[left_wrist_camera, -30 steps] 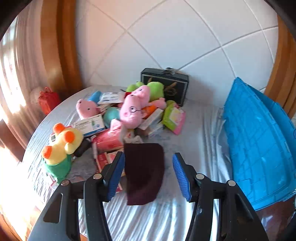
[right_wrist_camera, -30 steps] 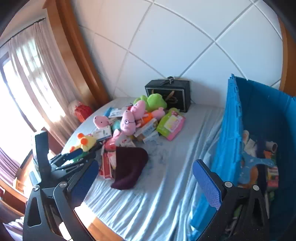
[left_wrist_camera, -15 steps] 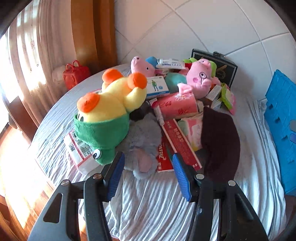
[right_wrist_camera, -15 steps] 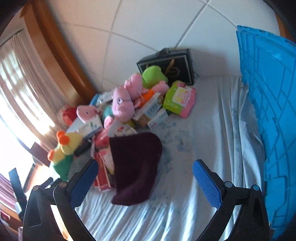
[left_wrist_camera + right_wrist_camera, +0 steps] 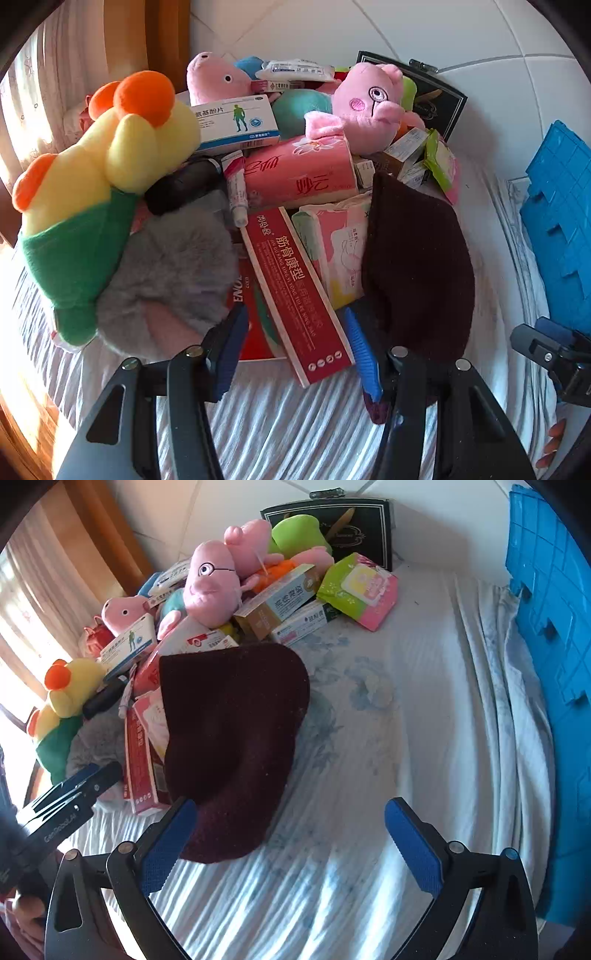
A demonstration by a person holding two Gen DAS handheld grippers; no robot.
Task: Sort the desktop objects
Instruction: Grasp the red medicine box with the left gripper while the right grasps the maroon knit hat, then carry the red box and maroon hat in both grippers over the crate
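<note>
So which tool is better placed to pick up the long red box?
Left, probably. The left tool stands open right at the long red box; the open right tool faces the dark hat and bare cloth.

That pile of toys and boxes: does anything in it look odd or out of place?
It is a jumble. A yellow plush lies tipped over, a dark red hat is draped over boxes, and a red box juts out askew.

We logged the left gripper (image 5: 295, 347) standing part open over a long red box (image 5: 295, 291), the box's near end between its blue pads (image 5: 229, 343), contact unclear. Left lay a grey fluffy item (image 5: 166, 280) and a yellow-green plush (image 5: 88, 192); right, a dark maroon cloth (image 5: 417, 266); behind, a pink tissue pack (image 5: 299, 173).
</note>
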